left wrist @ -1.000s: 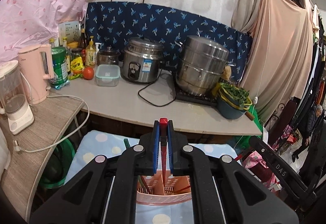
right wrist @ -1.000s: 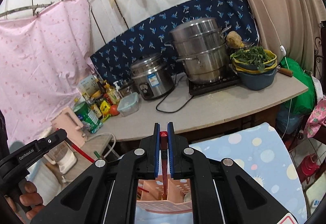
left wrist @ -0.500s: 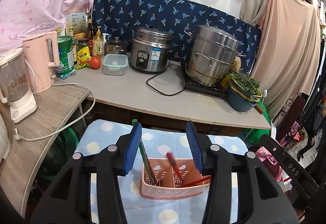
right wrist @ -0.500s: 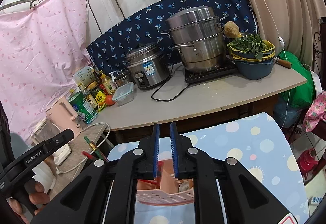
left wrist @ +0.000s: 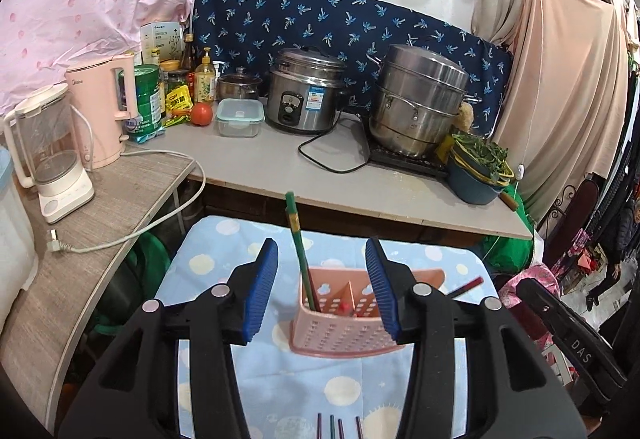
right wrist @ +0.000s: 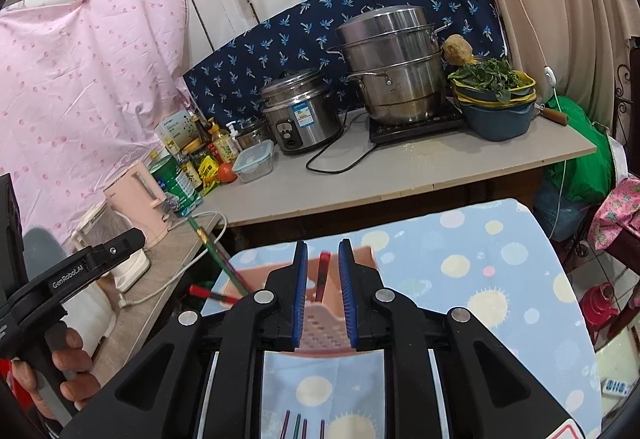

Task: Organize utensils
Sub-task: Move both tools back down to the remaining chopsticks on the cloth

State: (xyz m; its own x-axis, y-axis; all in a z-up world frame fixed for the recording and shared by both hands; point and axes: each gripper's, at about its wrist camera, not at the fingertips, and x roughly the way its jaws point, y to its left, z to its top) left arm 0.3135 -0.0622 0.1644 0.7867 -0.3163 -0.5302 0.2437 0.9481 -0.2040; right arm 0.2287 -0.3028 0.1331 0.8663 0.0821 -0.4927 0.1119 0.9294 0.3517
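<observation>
A pink perforated utensil basket (left wrist: 340, 331) stands on the blue dotted cloth (left wrist: 224, 239). A green chopstick (left wrist: 300, 251) leans up out of its left compartment; red chopsticks (left wrist: 466, 286) lie in it, one poking out right. My left gripper (left wrist: 322, 289) is open and empty, just before the basket. My right gripper (right wrist: 323, 293) is slightly open above the basket (right wrist: 324, 335); a red chopstick (right wrist: 322, 275) stands loose between its pads. Several chopstick ends (left wrist: 338, 427) lie on the cloth at the near edge.
A grey counter (left wrist: 280, 167) behind holds a rice cooker (left wrist: 304, 95), steamer pot (left wrist: 420, 99), bowls of greens (left wrist: 480, 167), bottles and a pink kettle (left wrist: 104, 111). A side shelf (left wrist: 100, 215) at left carries a blender and a loose plug cord.
Both grippers held red chopsticks over the basket a second ago. The left opened wide and dropped its stick in. The right has parted its pads and both have drawn back.
</observation>
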